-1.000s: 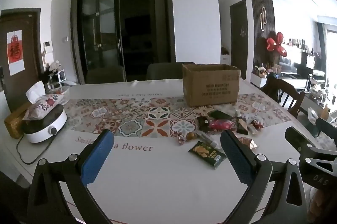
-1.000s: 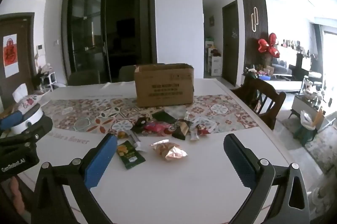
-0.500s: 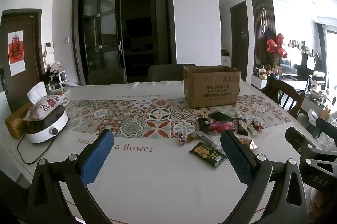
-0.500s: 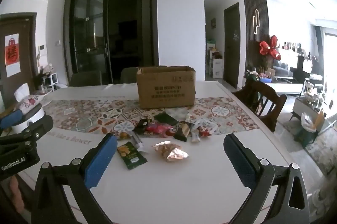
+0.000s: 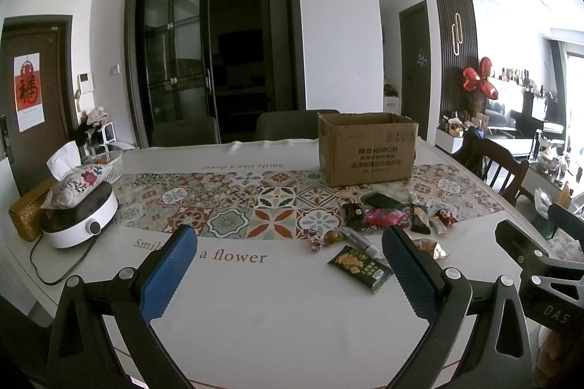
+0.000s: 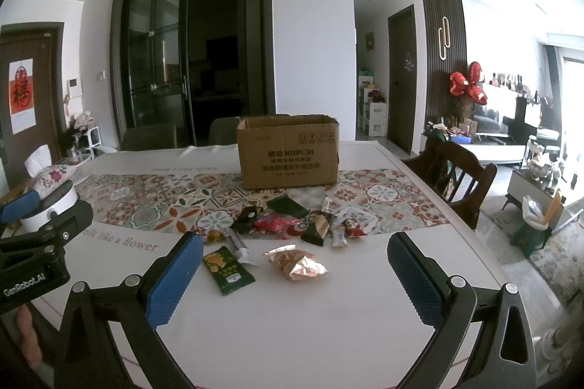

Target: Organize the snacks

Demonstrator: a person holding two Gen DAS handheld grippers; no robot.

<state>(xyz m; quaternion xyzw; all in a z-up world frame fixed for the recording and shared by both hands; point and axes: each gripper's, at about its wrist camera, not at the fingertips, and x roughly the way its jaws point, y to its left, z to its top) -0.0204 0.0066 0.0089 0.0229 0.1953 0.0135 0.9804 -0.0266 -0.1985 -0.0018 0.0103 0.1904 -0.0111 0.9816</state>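
Jaws of left gripper [image 5: 288,274] & right gripper [image 6: 295,275] both spread wide, nothing held; vs 1 s ago only the view has tilted slightly. Snacks [image 6: 288,224] lie untouched on tabletop [image 6: 292,327] just in front of cardboard box [image 6: 288,151], so sorting not yet begun

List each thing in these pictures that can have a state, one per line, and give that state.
left gripper: open, holding nothing, above the table.
right gripper: open, holding nothing.
cardboard box: upright, top flaps open, contents hidden.
green snack packet: lying flat on the table, apart from the box.
crinkled foil packet: lying loose beside the green one.
red snack packet: lying in the pile before the box.
tissue box: a tissue sticking out.
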